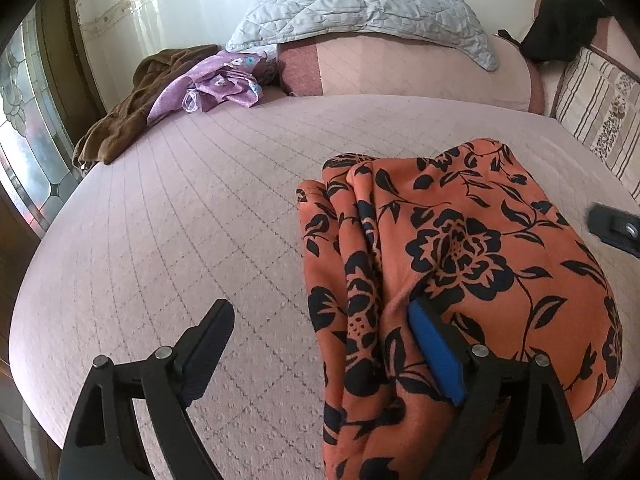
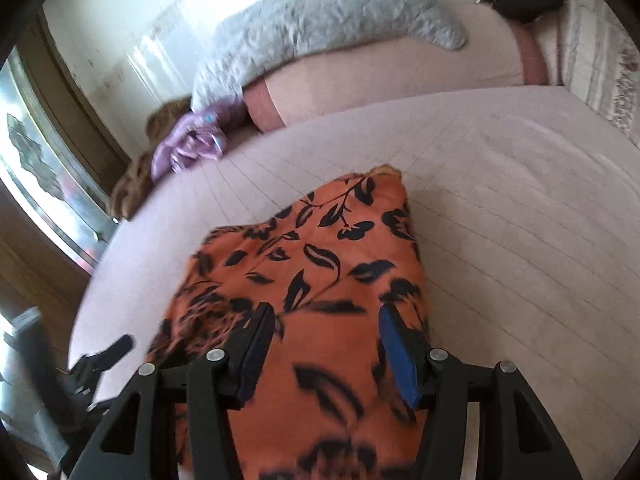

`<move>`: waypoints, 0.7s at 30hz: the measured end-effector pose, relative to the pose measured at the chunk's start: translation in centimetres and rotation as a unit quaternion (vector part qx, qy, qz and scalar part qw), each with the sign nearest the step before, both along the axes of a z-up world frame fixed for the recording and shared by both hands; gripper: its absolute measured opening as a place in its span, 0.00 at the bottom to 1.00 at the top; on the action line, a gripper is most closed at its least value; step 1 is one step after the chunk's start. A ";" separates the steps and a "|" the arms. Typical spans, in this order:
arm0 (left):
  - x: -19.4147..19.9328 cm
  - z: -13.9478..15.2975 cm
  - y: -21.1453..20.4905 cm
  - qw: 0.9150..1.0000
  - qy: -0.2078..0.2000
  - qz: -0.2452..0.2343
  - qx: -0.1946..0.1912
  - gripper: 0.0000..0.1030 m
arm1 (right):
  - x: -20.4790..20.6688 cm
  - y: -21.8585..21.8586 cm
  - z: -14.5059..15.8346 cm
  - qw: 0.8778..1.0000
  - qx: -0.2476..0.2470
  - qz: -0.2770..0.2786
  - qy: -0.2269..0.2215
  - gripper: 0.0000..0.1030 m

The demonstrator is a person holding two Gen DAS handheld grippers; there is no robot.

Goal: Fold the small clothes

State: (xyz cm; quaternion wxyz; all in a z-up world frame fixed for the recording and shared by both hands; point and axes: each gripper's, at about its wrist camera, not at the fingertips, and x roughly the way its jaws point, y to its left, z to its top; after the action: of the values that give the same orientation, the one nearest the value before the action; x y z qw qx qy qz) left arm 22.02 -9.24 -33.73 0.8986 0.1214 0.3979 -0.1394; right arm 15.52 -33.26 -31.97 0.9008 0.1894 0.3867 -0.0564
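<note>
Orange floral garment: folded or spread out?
Folded. The orange floral garment lies as a compact bundle with layered edges along one side on the bed.

I'm working in a home bedroom: a bed (image 1: 160, 208) with a pink quilted cover, a grey quilted pillow (image 1: 360, 4) on the bolster (image 1: 420, 68) at its head, loose clothes (image 1: 168, 92) beside that pillow, and a patterned-glass window (image 1: 28, 128) past the bed's left edge.

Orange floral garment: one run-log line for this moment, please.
garment: orange floral garment, folded on bed | left gripper: open, straddling its left edge | right gripper: fingers apart over it, grip unclear
</note>
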 end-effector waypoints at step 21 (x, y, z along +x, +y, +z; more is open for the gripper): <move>-9.5 17.4 3.1 0.990 -0.127 0.053 -0.040 0.87 | -10.7 4.9 11.4 0.988 -0.121 -0.020 -0.097 0.64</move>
State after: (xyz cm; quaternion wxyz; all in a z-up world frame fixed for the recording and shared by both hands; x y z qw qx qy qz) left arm 12.55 -6.18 -16.32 0.9521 0.0811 0.2806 -0.0907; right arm 4.81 -28.40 -20.56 0.9489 0.0914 0.2842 -0.1026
